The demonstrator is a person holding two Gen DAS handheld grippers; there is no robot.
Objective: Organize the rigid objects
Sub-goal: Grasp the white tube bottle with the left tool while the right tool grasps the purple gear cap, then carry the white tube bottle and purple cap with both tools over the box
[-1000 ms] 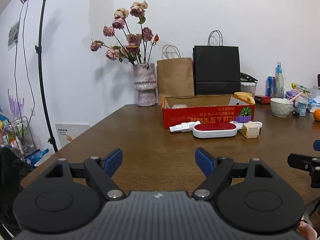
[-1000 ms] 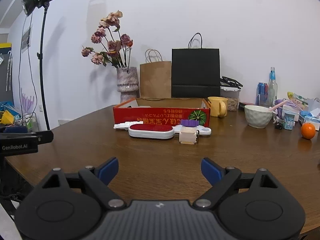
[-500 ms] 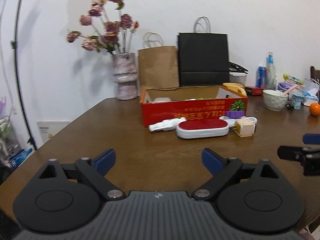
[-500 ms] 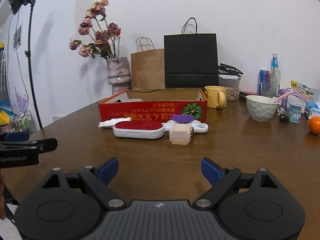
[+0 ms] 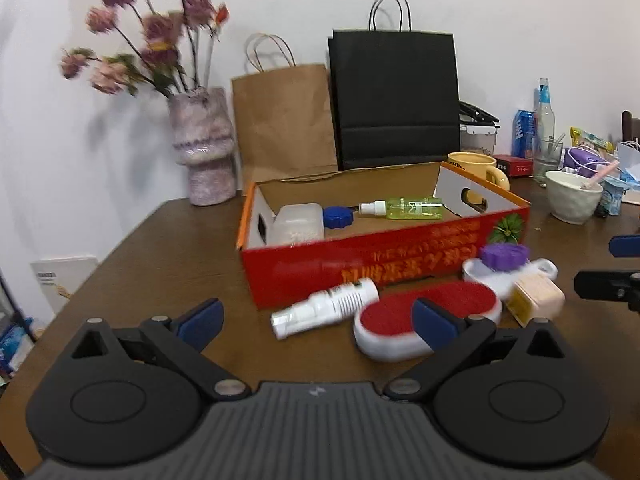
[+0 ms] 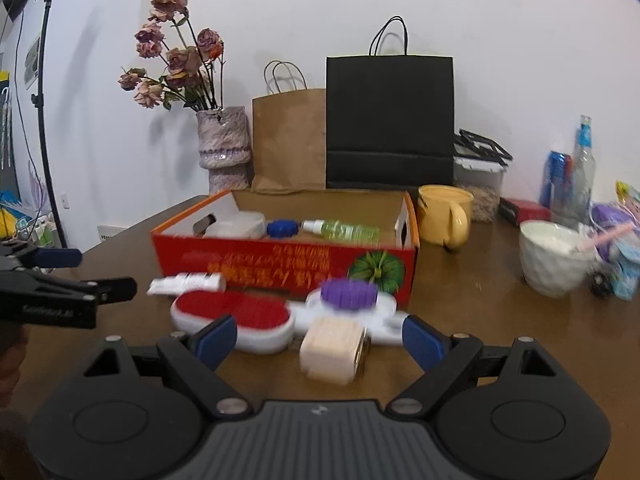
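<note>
Right wrist view: both grippers spread apart and holding nothing, loose items blurred in front of the red box (image 6: 280,268).

Left gripper (image 5: 316,318) and right gripper (image 6: 318,338) hang above the wooden table (image 6: 480,320); print on the box front is unreadable. Inside lie a clear tub (image 5: 300,222), a blue cap (image 5: 336,216) and a green spray bottle (image 5: 404,208). Outside, against the box, rest a white spray bottle (image 5: 326,312), a red-topped brush (image 6: 236,316), a purple cap (image 6: 350,294) and a beige cube (image 6: 332,354). Paper bags (image 6: 388,120) stand at the wall.

Bright even indoor light, soft shadows of my flowers (image 6: 176,56) on the white wall (image 6: 500,40), motion blur across both views, fisheye bending and dark corners at edges.
</note>
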